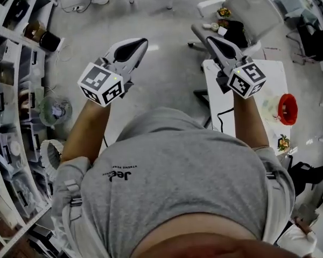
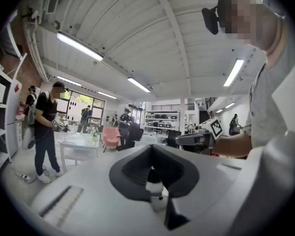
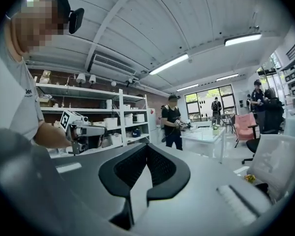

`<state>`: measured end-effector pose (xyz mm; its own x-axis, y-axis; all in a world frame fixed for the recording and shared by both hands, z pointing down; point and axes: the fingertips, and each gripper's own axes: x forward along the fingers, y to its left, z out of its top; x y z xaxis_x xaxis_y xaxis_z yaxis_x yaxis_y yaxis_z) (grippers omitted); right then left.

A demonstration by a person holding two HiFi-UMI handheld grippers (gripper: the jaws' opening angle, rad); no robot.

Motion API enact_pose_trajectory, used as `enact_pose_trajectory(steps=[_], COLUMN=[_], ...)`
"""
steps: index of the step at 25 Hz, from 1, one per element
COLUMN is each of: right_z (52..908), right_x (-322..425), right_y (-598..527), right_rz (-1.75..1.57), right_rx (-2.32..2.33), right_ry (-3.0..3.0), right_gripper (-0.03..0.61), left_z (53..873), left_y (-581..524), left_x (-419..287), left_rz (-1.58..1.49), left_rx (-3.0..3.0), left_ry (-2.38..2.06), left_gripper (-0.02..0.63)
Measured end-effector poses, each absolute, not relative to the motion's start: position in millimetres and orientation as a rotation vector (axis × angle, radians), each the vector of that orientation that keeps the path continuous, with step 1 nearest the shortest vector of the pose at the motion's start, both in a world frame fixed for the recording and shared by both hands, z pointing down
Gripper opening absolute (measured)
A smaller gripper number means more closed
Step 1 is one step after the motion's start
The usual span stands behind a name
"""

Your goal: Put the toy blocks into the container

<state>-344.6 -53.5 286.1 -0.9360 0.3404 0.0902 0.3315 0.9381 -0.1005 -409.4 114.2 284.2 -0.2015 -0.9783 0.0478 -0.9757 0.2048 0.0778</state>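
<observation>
Red container [image 1: 287, 109], on white table [image 1: 269, 71]

White table [image 1: 275, 74] (at right): red container [image 1: 287, 108] on top.

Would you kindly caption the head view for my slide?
Person holds left tool and right tool, both shut, near a white table.

My head camera looks steeply down past the grey shirt [image 1: 177, 181] onto the left gripper [image 1: 141, 43] and right gripper [image 1: 202, 34]. Each gripper camera rides close behind its fingers [image 3: 125, 168], facing out across the room and catching the other gripper.
</observation>
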Motion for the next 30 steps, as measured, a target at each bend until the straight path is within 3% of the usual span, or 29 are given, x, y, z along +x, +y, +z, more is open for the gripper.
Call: enact_pose_trajectory(steps=[12,30], right_z=[307,311], right_x=[-433,-441], right_y=[115,104], right_rz=[0.095,0.08], right_rx=[-0.773,-0.751], right_ry=[-2.876,-2.854], right_gripper=[0.003,0.003], left_z=[318,311], left_y=[296,291], left_x=[-460,-494], left_rz=[-0.09,-0.145], left_rx=[1.608,1.574], left_ry=[-2.537,-2.573], left_gripper=[0.058,0.058])
